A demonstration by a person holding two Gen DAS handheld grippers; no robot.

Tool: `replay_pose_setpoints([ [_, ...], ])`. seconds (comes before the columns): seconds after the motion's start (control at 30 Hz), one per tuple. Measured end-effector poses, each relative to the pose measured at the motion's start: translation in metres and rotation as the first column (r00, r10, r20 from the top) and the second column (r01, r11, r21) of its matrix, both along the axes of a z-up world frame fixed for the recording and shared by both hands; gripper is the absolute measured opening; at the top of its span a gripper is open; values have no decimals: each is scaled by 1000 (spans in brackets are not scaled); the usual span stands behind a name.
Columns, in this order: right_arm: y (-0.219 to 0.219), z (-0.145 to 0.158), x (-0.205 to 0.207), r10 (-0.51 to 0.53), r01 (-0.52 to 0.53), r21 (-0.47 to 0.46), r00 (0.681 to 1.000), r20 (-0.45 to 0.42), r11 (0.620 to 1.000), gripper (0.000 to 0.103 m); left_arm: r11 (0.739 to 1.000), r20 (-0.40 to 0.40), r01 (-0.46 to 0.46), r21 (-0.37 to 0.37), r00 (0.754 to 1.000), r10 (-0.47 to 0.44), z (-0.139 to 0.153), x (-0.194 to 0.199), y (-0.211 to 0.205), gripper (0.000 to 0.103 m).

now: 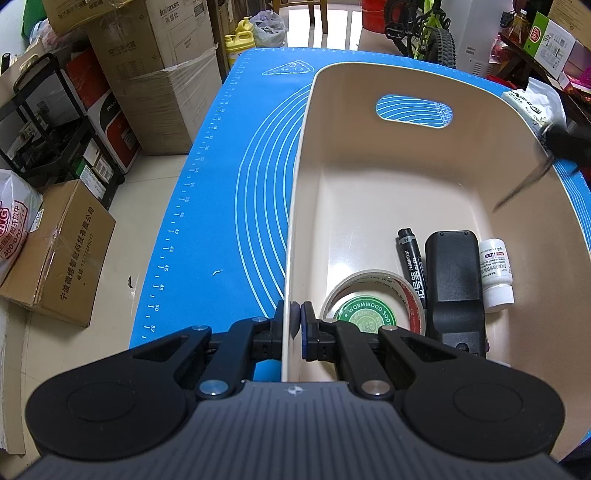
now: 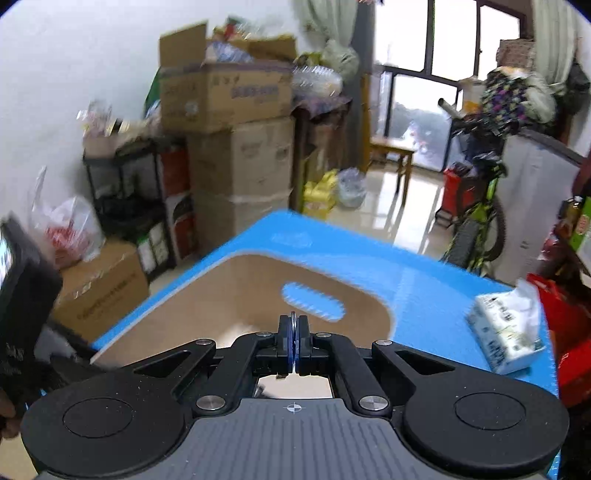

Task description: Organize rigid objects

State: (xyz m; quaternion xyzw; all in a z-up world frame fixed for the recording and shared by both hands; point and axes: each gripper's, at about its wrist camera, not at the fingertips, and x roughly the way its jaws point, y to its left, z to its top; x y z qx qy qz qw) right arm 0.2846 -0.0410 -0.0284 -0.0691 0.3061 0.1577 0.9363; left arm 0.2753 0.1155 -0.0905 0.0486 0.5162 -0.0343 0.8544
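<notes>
Left gripper pinches the left wall of the beige bin, one finger outside, one inside, pads pressed on the plastic near the bin's near-left corner.

Bin sits on a blue mat printed with white arcs, a ruler scale along the left edge (readable 42, 44, 46, 48, 50, 52) and a pizza-slice outline at the far edge.

Contents crowd the bin's near end: tape roll; inside its ring a green round tin reading "WORMWOOD SOOT…"; black marker reading "PERMANENT" with Chinese characters; black device; white bottle, label too small to read. All lie side by side, touching or nearly so. Far half of the bin floor is bare up to the oval handle slot.

Right gripper: fingers pressed together, nothing visible between them, above the bin's near end; view blurred.

Tissue pack near the mat's right edge. Carton off the left edge reads "inwaxss".
</notes>
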Motion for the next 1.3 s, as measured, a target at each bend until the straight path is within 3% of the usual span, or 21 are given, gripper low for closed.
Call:
replay_pose_setpoints([
  [0.23, 17, -40, 4, -11, 6, -38, 990, -138, 999, 13, 1000, 0, 1, -3, 1000, -1, 0, 0, 2, 8],
  [0.43, 11, -50, 3, -23, 18, -26, 980, -196, 999, 16, 1000, -1, 0, -2, 1000, 0, 0, 0, 2, 8],
  [0.47, 10, -49, 3, -26, 22, -22, 980, -198, 1000, 22, 1000, -1, 0, -1, 1000, 0, 0, 0, 2, 8],
  [0.5, 8, -49, 2, -30, 27, -15, 980, -196, 1000, 36, 1000, 0, 0, 0, 1000, 0, 0, 0, 2, 8],
  [0.6, 1, -45, -1, -43, 47, 17, 981, -188, 999, 58, 1000, 5, -4, 5, 1000, 4, 3, 0, 2, 8],
  [0.67, -3, -41, -6, -56, 62, 25, 983, -172, 998, 66, 1000, 16, -12, 3, 1000, 12, 6, -1, 2, 10],
  [0.7, -5, -39, -7, -68, 73, 25, 983, -168, 997, 69, 1000, 19, -14, 3, 1000, 14, 7, -2, 3, 13],
  [0.73, -7, -37, -10, -83, 89, 28, 983, -165, 996, 71, 1000, 24, -17, 4, 1000, 16, 9, -3, 3, 23],
  [0.77, -10, -34, -13, -94, 102, 40, 982, -165, 994, 74, 1000, 30, -21, 6, 999, 20, 11, -4, 2, 45],
  [0.83, -18, -29, -20, -115, 129, 73, 978, -172, 989, 78, 1000, 60, -26, 9, 998, 26, 16, -9, 1, 61],
  [1.03, -35, -14, -47, -172, 189, 94, 971, -167, 977, 89, 1000, 142, -3, -17, 990, 6, 42, -29, -11, 77],
  [1.3, -54, 12, -90, -234, 251, 118, 961, -146, 961, 94, 1000, 201, -8, 24, 980, 3, 75, -66, -30, 82],
])
